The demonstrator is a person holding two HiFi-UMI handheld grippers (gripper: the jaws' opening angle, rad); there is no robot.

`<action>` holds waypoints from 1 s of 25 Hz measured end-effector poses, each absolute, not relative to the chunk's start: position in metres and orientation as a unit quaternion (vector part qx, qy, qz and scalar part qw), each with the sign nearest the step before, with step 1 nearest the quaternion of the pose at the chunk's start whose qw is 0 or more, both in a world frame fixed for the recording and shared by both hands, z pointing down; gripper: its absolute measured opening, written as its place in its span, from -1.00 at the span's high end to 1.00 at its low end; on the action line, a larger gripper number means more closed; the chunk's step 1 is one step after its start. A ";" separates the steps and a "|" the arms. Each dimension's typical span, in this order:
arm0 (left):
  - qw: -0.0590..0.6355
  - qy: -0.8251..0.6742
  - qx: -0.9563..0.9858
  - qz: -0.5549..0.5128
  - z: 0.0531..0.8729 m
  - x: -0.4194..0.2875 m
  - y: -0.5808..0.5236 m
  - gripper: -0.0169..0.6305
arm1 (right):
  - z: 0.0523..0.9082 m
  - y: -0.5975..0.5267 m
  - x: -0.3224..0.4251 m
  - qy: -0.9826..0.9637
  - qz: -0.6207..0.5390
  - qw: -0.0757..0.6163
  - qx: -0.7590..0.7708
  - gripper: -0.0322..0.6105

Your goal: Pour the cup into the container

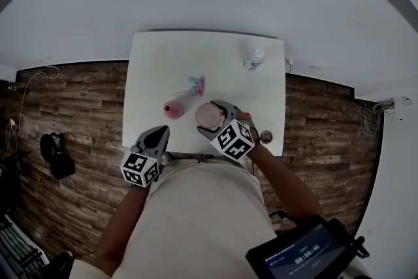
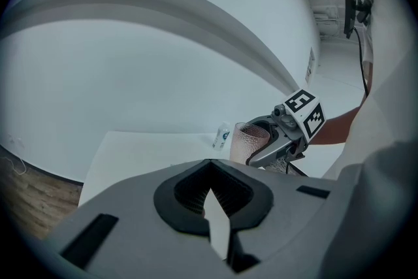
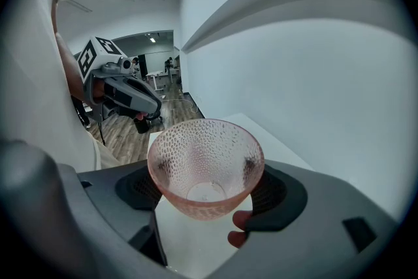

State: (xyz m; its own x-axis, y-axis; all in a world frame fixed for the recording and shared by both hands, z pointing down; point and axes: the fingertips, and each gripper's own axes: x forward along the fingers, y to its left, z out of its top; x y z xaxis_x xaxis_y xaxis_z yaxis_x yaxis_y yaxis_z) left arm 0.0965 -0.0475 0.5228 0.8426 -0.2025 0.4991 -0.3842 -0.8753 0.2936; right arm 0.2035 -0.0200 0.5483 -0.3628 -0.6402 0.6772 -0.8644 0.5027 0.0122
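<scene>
A dimpled pink glass cup [image 1: 209, 114] stands upright just above the near part of the white table [image 1: 157, 68]. My right gripper [image 1: 214, 119] is shut on its sides. In the right gripper view the cup [image 3: 206, 166] sits between the two pads [image 3: 277, 196], and its inside looks empty. The left gripper view shows the cup [image 2: 250, 142] held by the right gripper [image 2: 274, 144]. My left gripper [image 1: 157, 135] hovers at the table's front edge, shut on nothing. A pink object [image 1: 175, 108] lies on the table left of the cup.
A teal and pink piece [image 1: 196, 84] lies just beyond the pink object. A small clear bottle [image 1: 255, 57] stands at the far right of the table, also visible as the bottle [image 2: 223, 136]. A small round item [image 1: 266, 136] sits near the front right corner. Wood floor surrounds the table.
</scene>
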 end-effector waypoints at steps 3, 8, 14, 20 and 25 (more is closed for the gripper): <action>0.192 -0.158 0.939 0.239 0.526 0.097 -0.049 0.92 | 0.553 -0.022 0.204 -0.808 0.180 0.317 0.463 -0.28; 0.189 -0.162 0.937 0.246 0.532 0.094 -0.046 0.92 | 0.558 -0.021 0.199 -0.812 0.180 0.318 0.455 -0.28; 0.186 -0.161 0.935 0.257 0.540 0.105 -0.052 0.92 | 0.572 -0.030 0.206 -0.815 0.187 0.320 0.446 -0.28; 0.189 -0.160 0.932 0.265 0.554 0.109 -0.050 0.92 | 0.593 -0.030 0.211 -0.814 0.192 0.323 0.443 -0.28; 0.190 -0.156 0.930 0.274 0.558 0.107 -0.043 0.92 | 0.599 -0.028 0.214 -0.812 0.196 0.325 0.444 -0.28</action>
